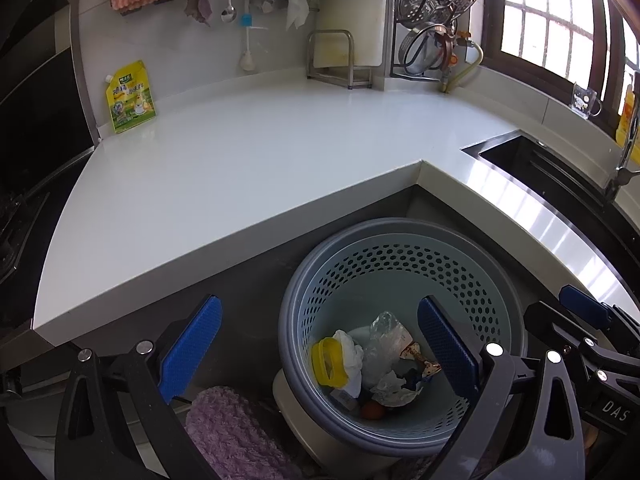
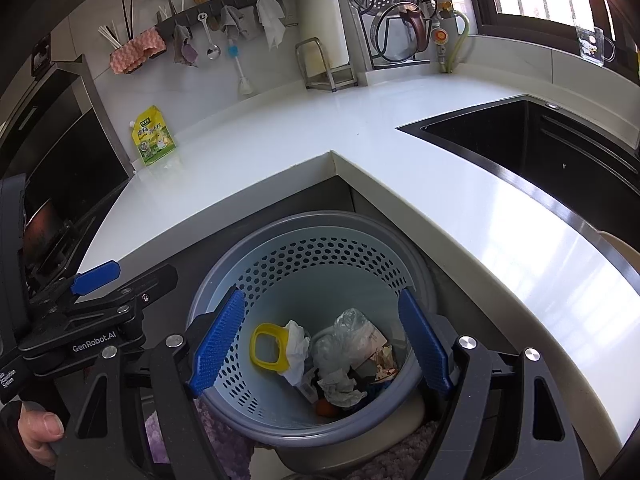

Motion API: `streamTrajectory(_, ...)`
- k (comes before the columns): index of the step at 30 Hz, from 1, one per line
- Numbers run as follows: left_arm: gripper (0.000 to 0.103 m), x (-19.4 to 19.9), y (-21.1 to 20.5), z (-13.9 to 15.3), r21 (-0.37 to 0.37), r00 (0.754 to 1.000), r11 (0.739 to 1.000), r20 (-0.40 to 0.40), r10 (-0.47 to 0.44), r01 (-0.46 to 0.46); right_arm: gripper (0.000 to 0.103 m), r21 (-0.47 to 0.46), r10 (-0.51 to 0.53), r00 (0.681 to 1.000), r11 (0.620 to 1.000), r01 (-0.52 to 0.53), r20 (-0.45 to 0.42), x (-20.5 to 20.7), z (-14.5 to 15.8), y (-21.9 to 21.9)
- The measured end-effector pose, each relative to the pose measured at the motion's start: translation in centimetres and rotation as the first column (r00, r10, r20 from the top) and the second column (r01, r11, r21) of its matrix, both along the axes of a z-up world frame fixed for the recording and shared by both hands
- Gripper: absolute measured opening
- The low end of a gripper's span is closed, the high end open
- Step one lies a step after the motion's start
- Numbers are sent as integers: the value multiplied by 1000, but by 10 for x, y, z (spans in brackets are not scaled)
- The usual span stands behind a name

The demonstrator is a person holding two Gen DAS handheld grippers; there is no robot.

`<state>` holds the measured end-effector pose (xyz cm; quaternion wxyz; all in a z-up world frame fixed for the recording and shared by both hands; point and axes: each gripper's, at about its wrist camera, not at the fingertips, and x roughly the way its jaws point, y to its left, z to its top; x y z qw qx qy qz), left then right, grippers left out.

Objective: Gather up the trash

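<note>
The left gripper (image 1: 318, 344) hung with its blue pads spread wide apart and nothing between them. The right gripper (image 2: 320, 346) was likewise wide open and empty, just beside the left gripper, on its right. A bare thumb (image 2: 42, 428) of the left hand clasped the left gripper's handle.

Glossy white countertop (image 1: 240, 168), perforated plastic bin (image 1: 472, 280) — crumpled paper (image 1: 352, 350), fluffy cloth (image 1: 228, 432)

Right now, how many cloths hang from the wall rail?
3: a purple-grey cloth at the rail's left, a grey cloth in the middle, and a white cloth at the right. The separate pink cloth is excluded.
</note>
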<state>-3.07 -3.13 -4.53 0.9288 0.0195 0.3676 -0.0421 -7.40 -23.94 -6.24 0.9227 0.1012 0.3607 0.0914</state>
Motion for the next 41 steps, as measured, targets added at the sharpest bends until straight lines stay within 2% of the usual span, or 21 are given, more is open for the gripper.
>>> streamTrajectory(41,97,4,0,-6,-8,1000,1000,-29,3,-4,76,-16,2,1000,1000,-3,-18,2,-4,6)
